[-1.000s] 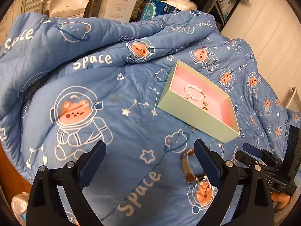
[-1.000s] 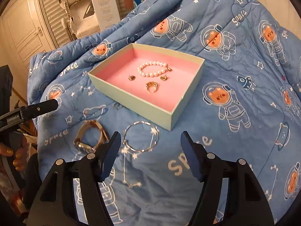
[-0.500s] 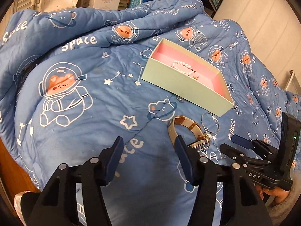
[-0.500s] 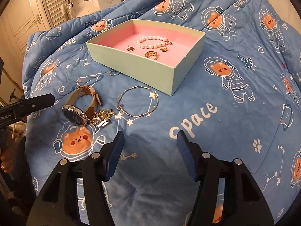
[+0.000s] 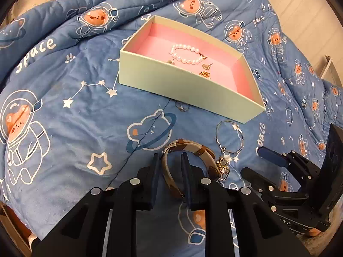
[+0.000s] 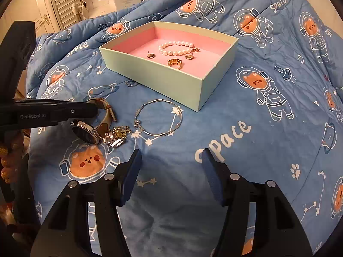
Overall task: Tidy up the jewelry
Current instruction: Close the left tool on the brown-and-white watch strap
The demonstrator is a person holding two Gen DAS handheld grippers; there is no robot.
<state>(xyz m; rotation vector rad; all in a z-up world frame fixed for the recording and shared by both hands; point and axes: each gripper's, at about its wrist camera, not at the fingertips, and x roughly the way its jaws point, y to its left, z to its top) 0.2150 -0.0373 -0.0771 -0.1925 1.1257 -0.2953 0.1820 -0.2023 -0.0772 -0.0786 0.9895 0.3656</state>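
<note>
The left claw (image 5: 169,167) points steeply down at the bed, and its jaws have just been closing around the near arc of the watch (image 5: 188,158) strap. The cream band runs between the two dark pads, though I cannot tell whether they press on it yet. The strap loop stands on edge and curves away from the claw toward the box (image 5: 184,81), so the band crosses the gap almost along the fingers' own line; the left hand is plainly the nearer one.

The right claw (image 6: 171,171) hovers half open over bare quilt (image 6: 235,111), holding nothing, with the silver bangle (image 6: 158,117) just ahead of it.

The watch has a round, glassy dark face with a polished metal rim and a leather strap with brown keepers. Touching it lies a small glittering charm (image 6: 116,136). The bangle is a thin, twisted wire hoop. Inside the pale green cardboard box, on its pink lining, rest a pearl bracelet (image 6: 174,48), a gold ring (image 6: 175,62) and small stud earrings (image 6: 151,55).
</note>
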